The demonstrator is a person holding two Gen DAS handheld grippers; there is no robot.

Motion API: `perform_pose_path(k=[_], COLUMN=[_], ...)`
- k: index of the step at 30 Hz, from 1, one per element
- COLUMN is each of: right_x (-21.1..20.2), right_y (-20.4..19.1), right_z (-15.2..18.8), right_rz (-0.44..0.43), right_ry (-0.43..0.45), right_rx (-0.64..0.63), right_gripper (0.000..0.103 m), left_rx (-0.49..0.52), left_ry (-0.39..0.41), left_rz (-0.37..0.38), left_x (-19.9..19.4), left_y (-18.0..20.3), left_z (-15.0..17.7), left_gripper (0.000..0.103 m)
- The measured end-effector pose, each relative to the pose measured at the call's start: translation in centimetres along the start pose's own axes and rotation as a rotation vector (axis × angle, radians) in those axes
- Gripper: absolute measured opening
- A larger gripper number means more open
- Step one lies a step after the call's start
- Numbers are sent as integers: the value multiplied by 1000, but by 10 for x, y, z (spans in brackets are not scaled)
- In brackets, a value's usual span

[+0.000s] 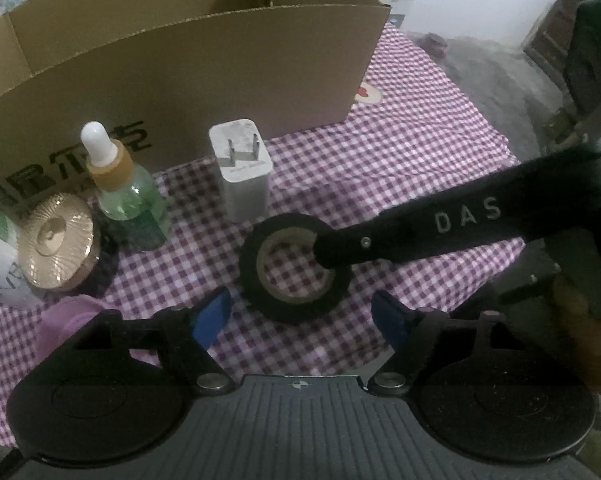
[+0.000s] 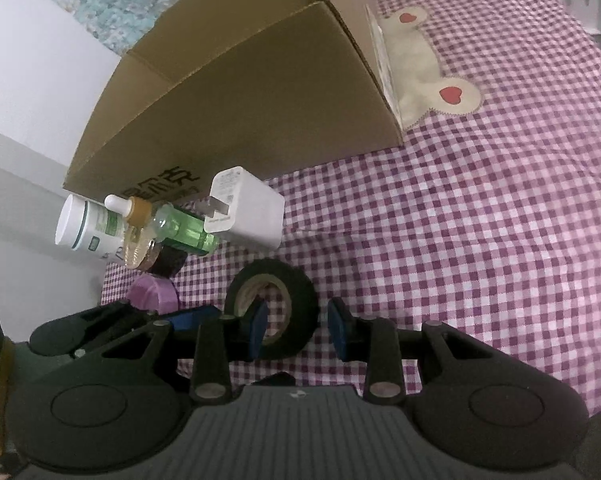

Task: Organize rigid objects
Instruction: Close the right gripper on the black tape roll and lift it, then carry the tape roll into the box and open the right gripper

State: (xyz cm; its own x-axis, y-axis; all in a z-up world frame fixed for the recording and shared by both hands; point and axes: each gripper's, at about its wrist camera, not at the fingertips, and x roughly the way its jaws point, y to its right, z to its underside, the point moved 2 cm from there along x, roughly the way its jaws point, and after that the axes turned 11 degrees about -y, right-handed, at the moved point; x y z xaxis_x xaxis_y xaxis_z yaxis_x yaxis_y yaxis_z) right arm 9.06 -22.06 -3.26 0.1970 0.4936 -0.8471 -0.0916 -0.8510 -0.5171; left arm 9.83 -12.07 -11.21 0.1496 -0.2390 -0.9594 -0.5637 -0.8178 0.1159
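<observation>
A black tape roll (image 1: 294,266) lies flat on the checked cloth; it also shows in the right wrist view (image 2: 296,308). My right gripper (image 2: 296,330) is open, one finger inside the roll's hole and one outside, straddling its wall; its finger (image 1: 340,250) reaches in from the right in the left wrist view. My left gripper (image 1: 300,320) is open and empty just in front of the roll. A white charger (image 1: 242,172), a green dropper bottle (image 1: 124,192), a gold-lidded jar (image 1: 56,240) and a white bottle (image 2: 84,228) stand before the cardboard box (image 1: 188,64).
A purple object (image 2: 152,294) lies at the left near the jar. The cardboard box (image 2: 240,92) stands open behind the objects. The purple checked cloth (image 2: 480,220) stretches to the right, with a cream patch with red hearts (image 2: 432,80).
</observation>
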Motion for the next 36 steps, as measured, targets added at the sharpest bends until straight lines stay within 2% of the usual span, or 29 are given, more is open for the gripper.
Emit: perform_pose_path(k=[8, 14, 16, 18, 23, 29, 36], right_x=[5, 10, 12, 13, 13, -8, -64], right_y=[-7, -14, -16, -18, -12, -18, -52], right_z=[0, -4, -4, -3, -2, 9, 23], right_rz=[14, 33, 39, 54, 42, 42, 25], right_ry=[1, 4, 9, 19, 23, 49, 166], right_rx=[-30, -64, -74, -84, -59, -62, -120], right_gripper=[36, 36, 35, 27, 22, 22, 22], left_rx=[26, 64, 64, 60, 53, 71, 84], left_ry=[-14, 2, 6, 9, 14, 71, 209], left_rz=[-41, -90, -90, -97, -95, -108, -144], left_x=[5, 5, 5, 3, -1, -30, -95], left_y=[-3, 3, 4, 5, 6, 16, 29], left_z=[-5, -4, -4, -4, -1, 6, 14], left_gripper=[80, 72, 66, 65, 65, 65, 65])
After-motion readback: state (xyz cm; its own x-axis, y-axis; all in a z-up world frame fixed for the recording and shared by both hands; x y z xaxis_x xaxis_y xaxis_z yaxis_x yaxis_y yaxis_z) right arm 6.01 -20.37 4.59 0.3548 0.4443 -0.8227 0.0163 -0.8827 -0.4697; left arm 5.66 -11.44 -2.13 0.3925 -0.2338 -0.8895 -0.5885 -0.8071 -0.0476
